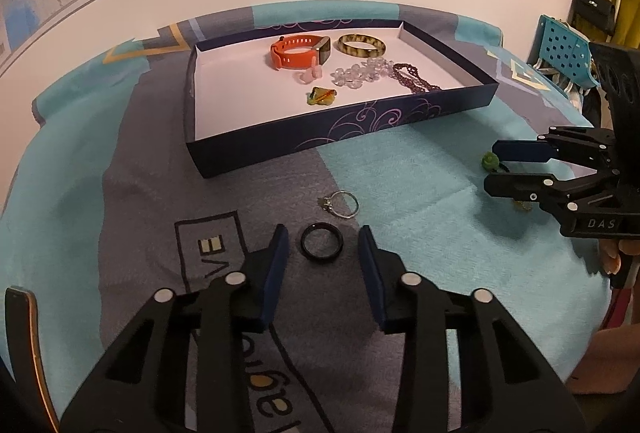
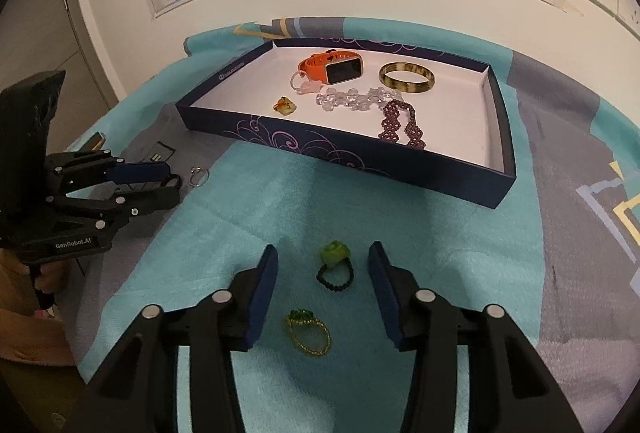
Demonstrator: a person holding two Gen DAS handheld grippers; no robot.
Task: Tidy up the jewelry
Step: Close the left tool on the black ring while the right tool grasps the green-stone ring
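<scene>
We held both tools apart: left tool [image 1: 323, 245] straddling the black ring [image 1: 322, 242] nearer us than the tray [image 1: 340, 137], right tool [image 2: 323, 269] around the green-flower ring [image 2: 335, 265]; squeeze each band squarely.

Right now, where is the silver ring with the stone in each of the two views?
Left wrist view: the silver ring lies on the cloth at centre, just beyond the black ring.
Right wrist view: it lies at far left, beside the left gripper.
Shared landmark: the dark blue tray, beyond it in both.
</scene>
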